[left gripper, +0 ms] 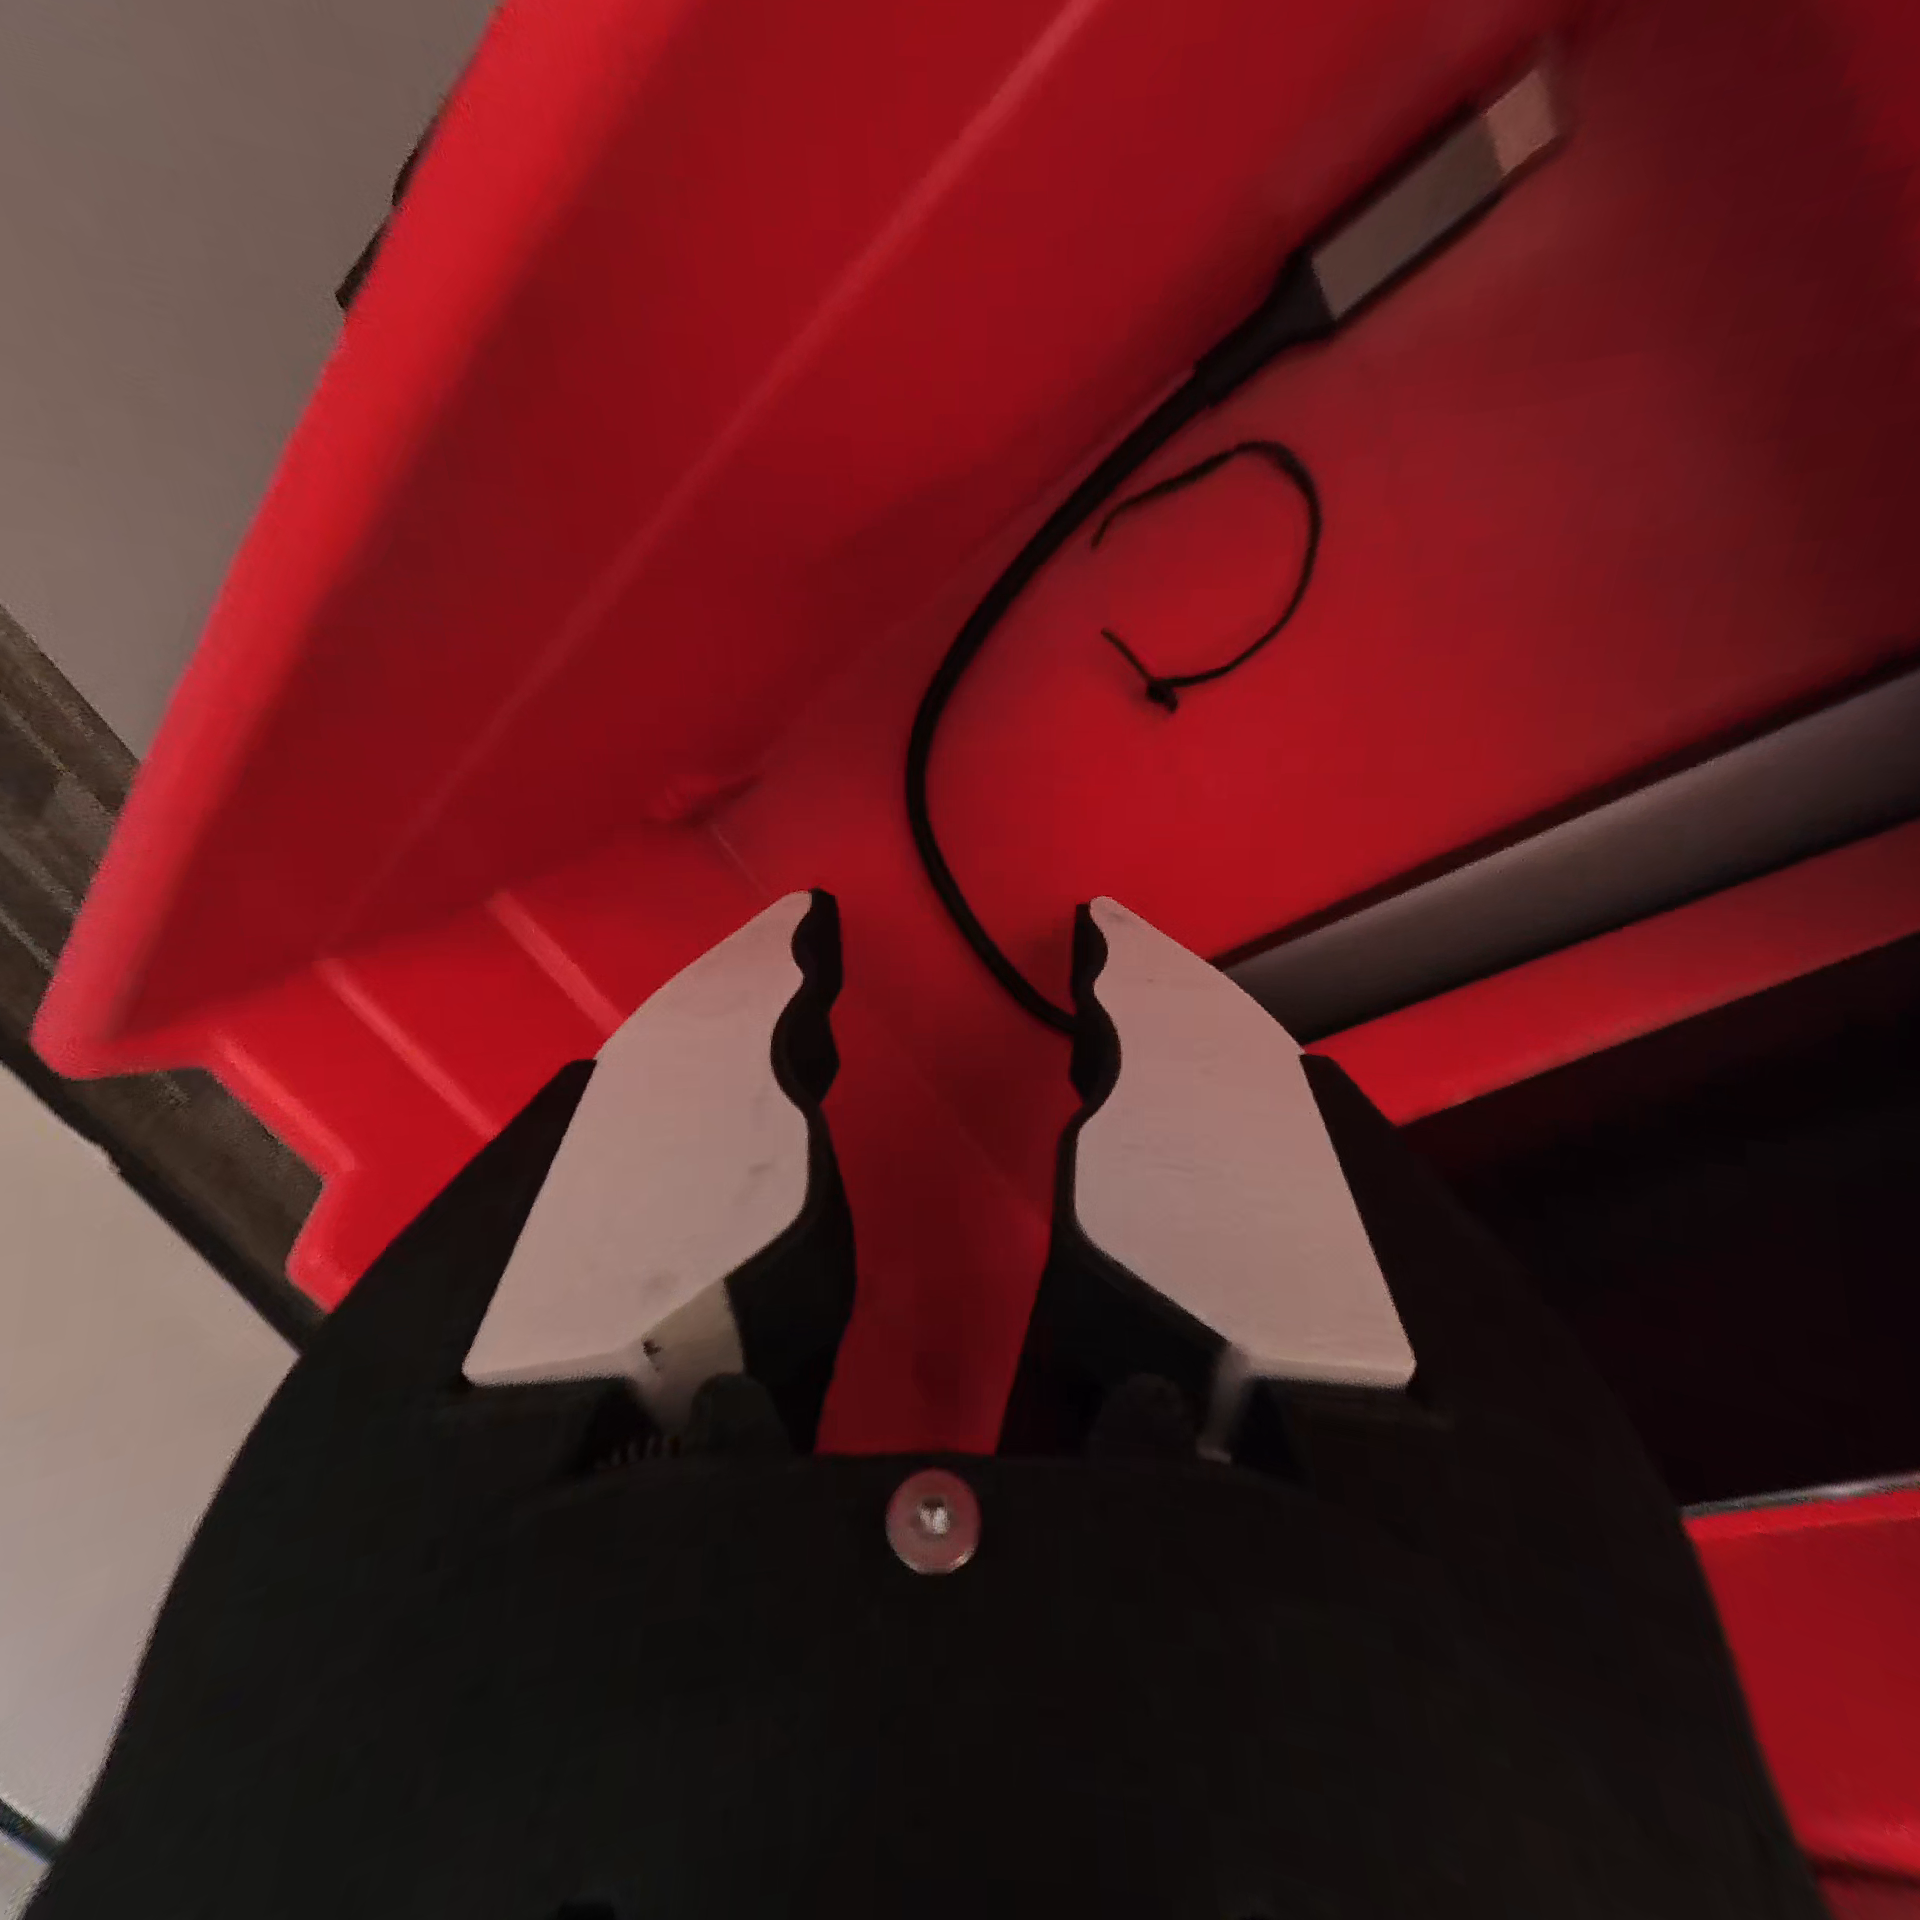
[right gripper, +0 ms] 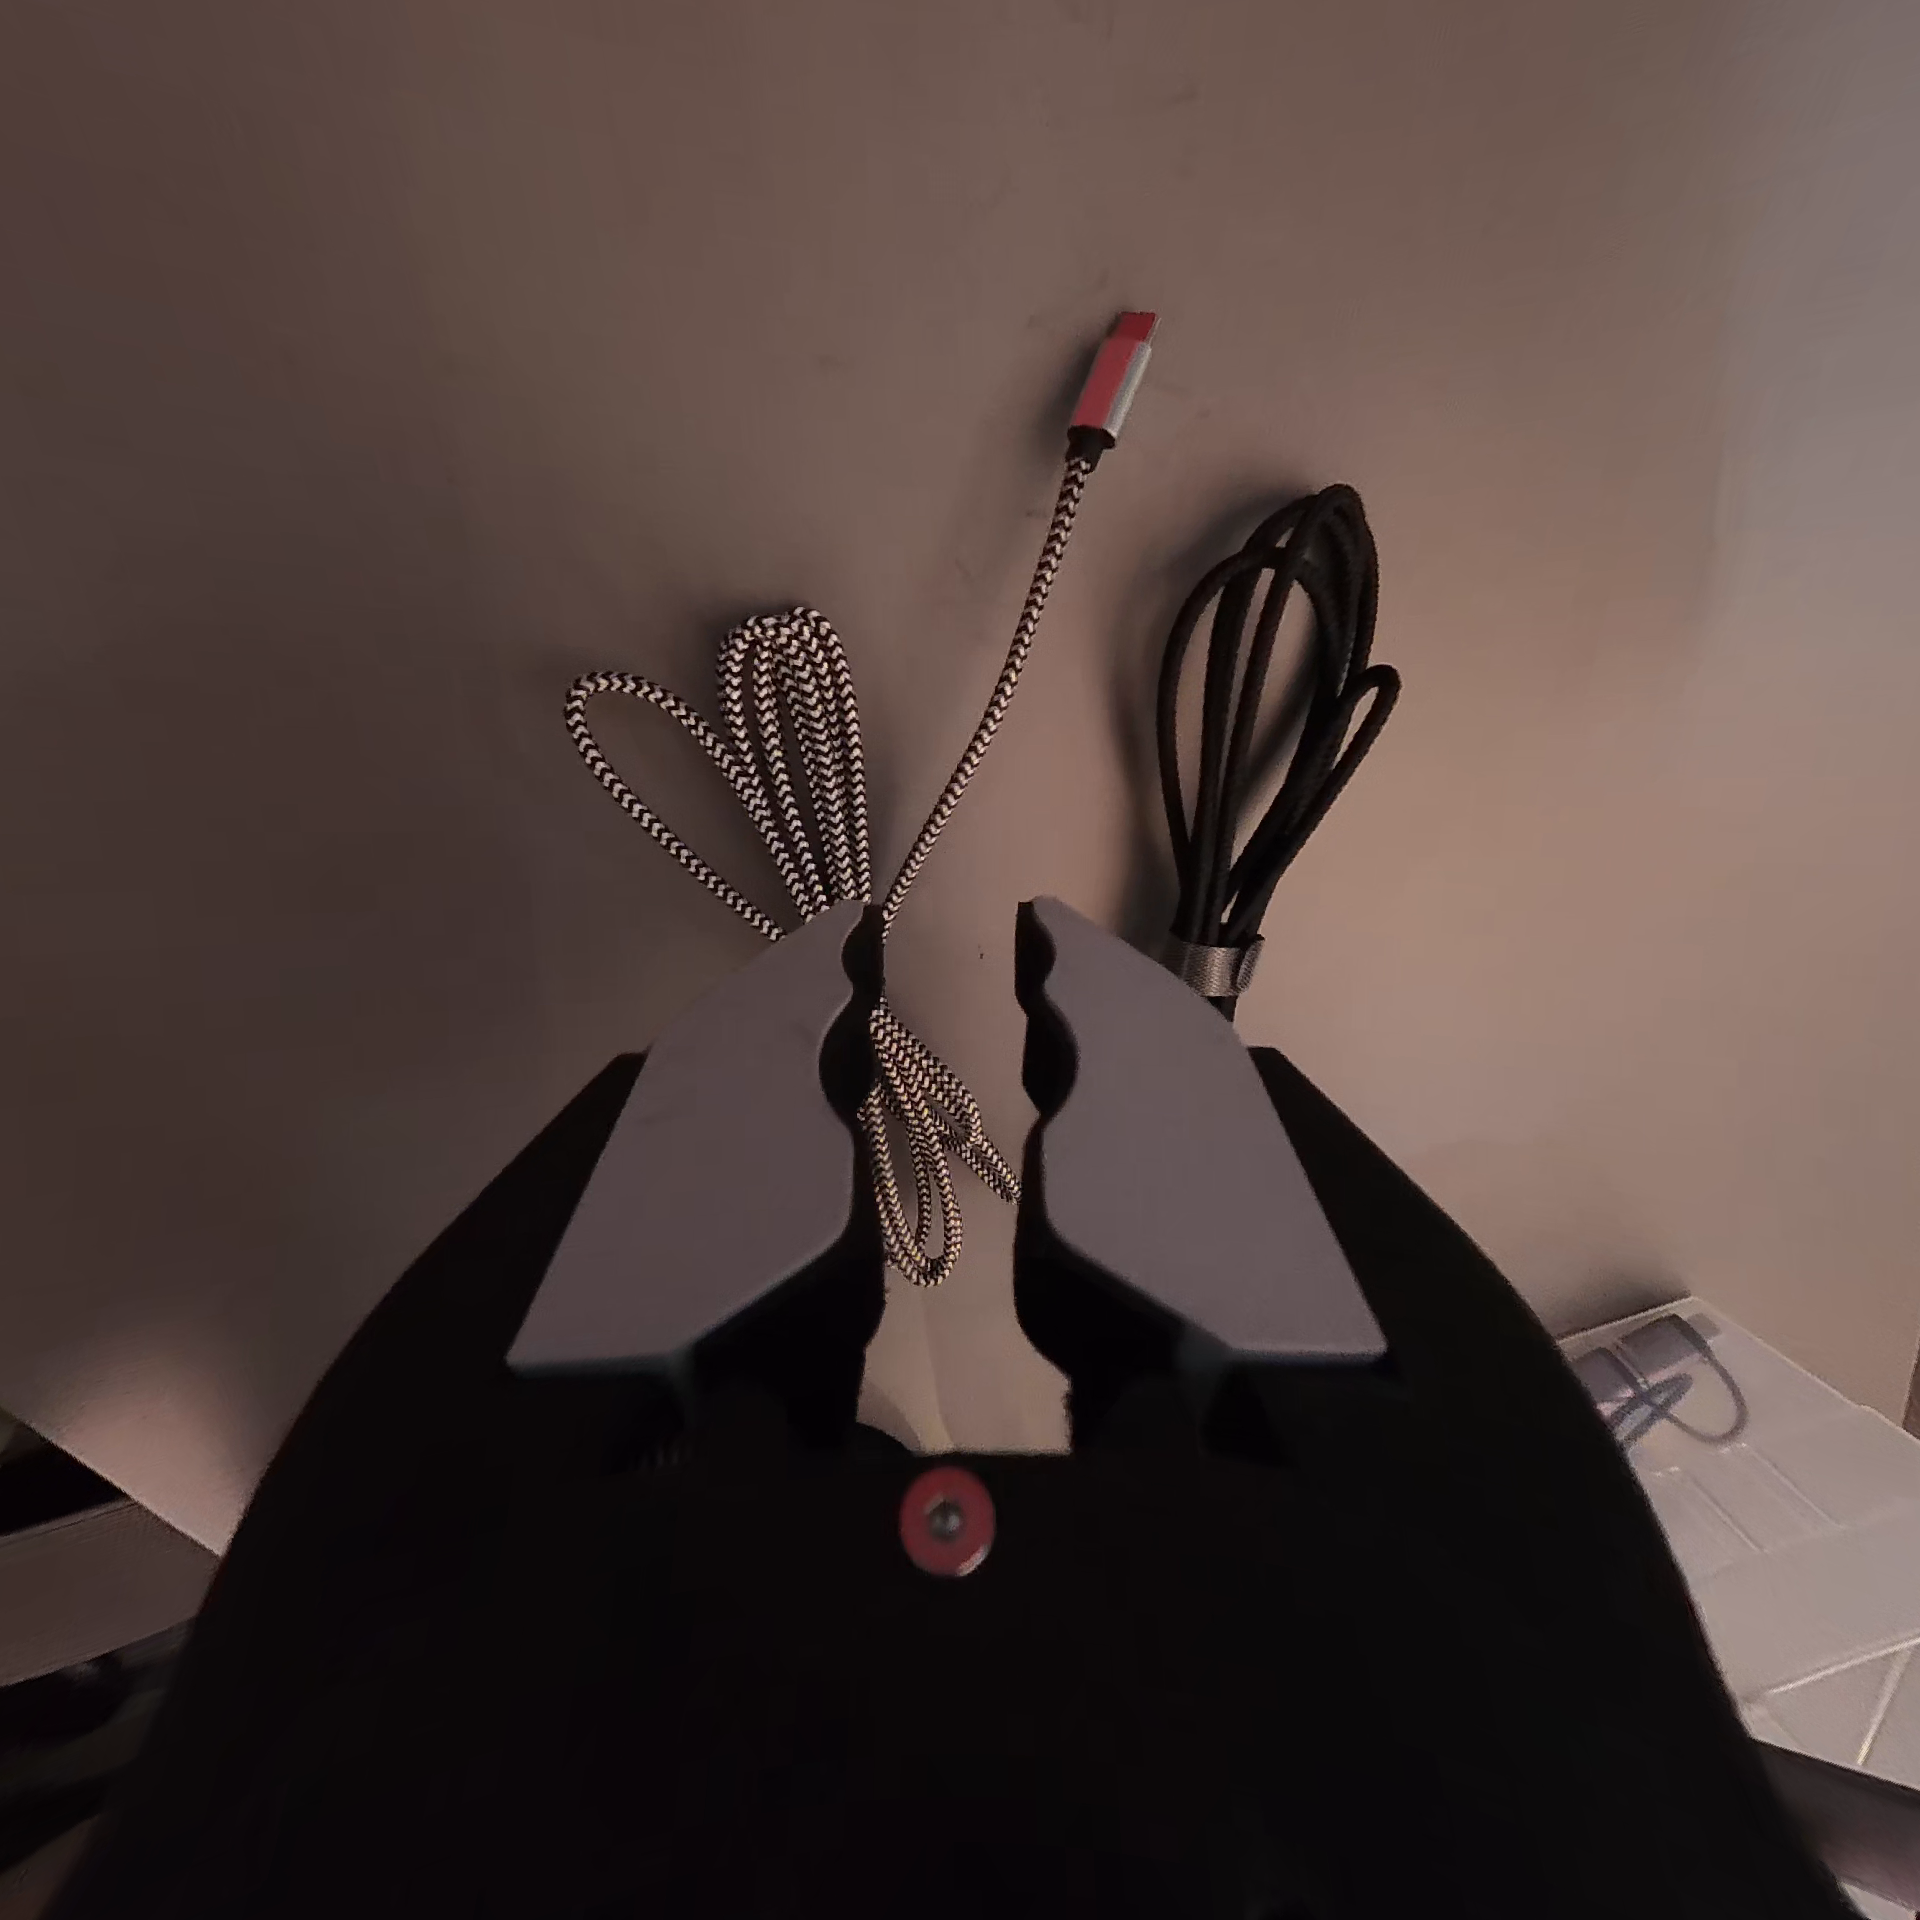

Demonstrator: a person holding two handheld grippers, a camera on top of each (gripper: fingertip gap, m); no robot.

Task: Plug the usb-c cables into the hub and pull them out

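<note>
USB-C cables lie on the pale tabletop [right gripper: 416, 520] under the right gripper [right gripper: 940, 914]: a black-and-white braided cable [right gripper: 800, 748], folded into loops, sends one strand up and away to its silver plug [right gripper: 1114, 379], which has a reddish tint on it and rests flat on the surface, clear of everything else. Just to the right sits a black cable [right gripper: 1283, 707], coiled in long loops and cinched near its lower end by a grey strap [right gripper: 1221, 954]. The right gripper hangs over the braided bundle with its fingers apart; a few loops show in the gap between them, and one strand runs close along the inner edge of the left finger [right gripper: 727, 1091], though from this angle I cannot say whether it touches. A clear plastic package [right gripper: 1714, 1455] lies at the lower right, near the table's edge. Over on the other side, the left gripper [left gripper: 956, 914] points into a red bin [left gripper: 623, 416], its fingers also spread and holding nothing. Inside the bin, a slim grey hub [left gripper: 1444, 197] lies at the far end, its thin black lead [left gripper: 935, 727] curving down toward the right finger [left gripper: 1195, 1091]. A loose black tie [left gripper: 1247, 571] forms a ring beside that lead.
</note>
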